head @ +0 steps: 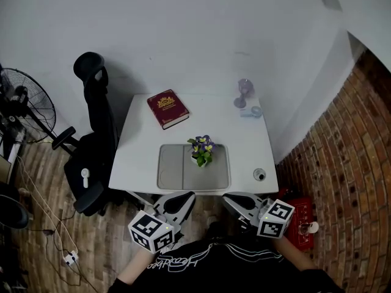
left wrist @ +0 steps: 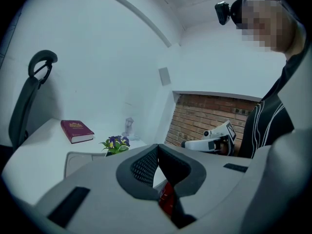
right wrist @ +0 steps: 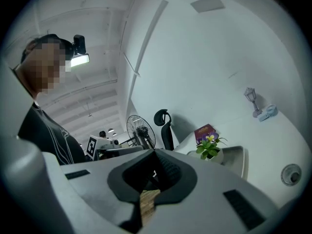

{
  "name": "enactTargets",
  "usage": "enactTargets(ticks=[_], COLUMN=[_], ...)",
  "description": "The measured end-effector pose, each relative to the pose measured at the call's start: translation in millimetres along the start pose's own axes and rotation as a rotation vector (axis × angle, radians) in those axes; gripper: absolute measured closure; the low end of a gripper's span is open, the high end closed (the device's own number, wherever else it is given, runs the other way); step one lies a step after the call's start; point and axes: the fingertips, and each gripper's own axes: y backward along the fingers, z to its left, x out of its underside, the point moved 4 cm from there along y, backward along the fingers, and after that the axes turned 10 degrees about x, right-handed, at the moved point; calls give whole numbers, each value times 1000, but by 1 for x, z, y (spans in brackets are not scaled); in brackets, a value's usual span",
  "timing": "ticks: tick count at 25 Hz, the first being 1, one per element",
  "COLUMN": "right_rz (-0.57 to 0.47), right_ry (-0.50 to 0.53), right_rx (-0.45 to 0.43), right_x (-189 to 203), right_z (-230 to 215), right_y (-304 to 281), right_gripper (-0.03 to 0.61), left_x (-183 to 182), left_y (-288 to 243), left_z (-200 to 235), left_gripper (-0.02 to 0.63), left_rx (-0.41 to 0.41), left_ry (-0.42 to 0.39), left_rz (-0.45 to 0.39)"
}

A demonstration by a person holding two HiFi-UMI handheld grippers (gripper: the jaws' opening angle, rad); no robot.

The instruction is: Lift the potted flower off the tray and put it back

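Standing on grey plastic tray [head: 174, 171]: small purple-and-yellow potted flower [head: 202, 151]. Left gripper [head: 182, 199] and right gripper [head: 236, 200] closed tight, both empty.

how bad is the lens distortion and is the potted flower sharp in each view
Head view: strong fisheye, brick wall and table edges bow, potted flower small but sharp. Left gripper view: dark round vignette, bluish cast, flower soft. Right gripper view: same vignette, bright light glares at upper left.

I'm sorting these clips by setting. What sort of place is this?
Probably an office or a lab workroom: a white desk against a plain wall, a black office chair beside it, and a standing fan on the wooden floor.
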Motion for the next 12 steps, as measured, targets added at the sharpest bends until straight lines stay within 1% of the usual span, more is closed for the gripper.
enactTargets(ticks=[7,12], right_rz=[-17,-36], right_ry=[-9,-3], right_rx=[37,50], right_x=[1,3], right_z=[-1,-9], right_y=[3,-4], right_gripper=[580,580], left_x=[2,3], left_y=[0,-3], left_z=[1,6], left_gripper=[581,581], left_rx=[23,27], left_ry=[4,-18], left_rz=[12,5])
